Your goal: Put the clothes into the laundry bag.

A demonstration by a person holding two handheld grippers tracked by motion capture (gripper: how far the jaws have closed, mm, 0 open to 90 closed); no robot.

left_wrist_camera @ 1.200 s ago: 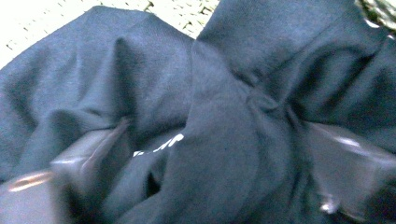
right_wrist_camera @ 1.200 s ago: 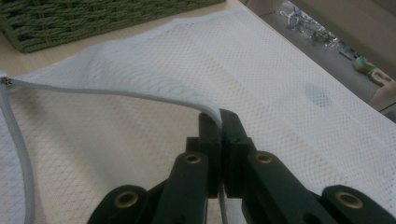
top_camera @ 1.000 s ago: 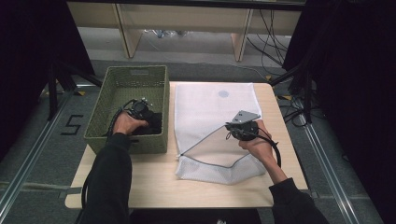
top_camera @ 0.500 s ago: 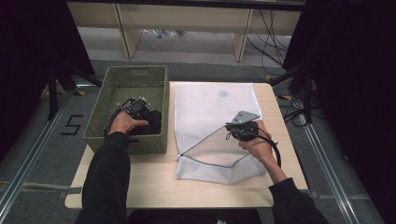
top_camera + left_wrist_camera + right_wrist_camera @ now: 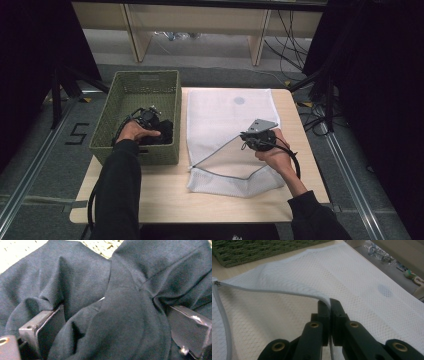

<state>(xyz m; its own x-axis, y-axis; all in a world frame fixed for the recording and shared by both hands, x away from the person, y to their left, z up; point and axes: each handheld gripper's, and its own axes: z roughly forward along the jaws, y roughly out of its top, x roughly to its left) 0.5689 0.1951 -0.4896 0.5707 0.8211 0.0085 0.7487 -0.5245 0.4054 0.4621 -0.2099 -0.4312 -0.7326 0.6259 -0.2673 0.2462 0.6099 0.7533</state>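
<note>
Basket (image 5: 120, 90): green woven, left of centre in the high view, standing on the table's left edge; its near wall is level with the person's left sleeve.
Dark garment (image 5: 161, 131): black fabric heaped in the basket's near right part; in the left gripper view it covers nearly the whole frame (image 5: 120, 302), with pale basket weave showing along the top edge.
Left gripper (image 5: 146, 120): inside the basket, held by the left hand (image 5: 134, 132); in the left gripper view the jaws stand spread wide, one at lower left and one at lower right, with a thick fold of the garment bulging between them and touching both.
Table (image 5: 160, 195): light wood; bare strip along the near edge and between basket and bag.
Mesh bag (image 5: 225, 120): white, lying flat at centre of the high view, its far end near the table's far edge; a grey spot sits near its upper end.
Bag opening: the zip edge (image 5: 269, 291) is lifted off the lower layer, leaving a triangular mouth facing the basket.
Right gripper (image 5: 254, 139): right of centre, over the bag, held by the right hand (image 5: 275, 156); in the right gripper view the jaws are pressed together, pinching the bag's zip edge (image 5: 329, 302).
Hidden: the garment's full shape, and the basket floor beneath it.
</note>
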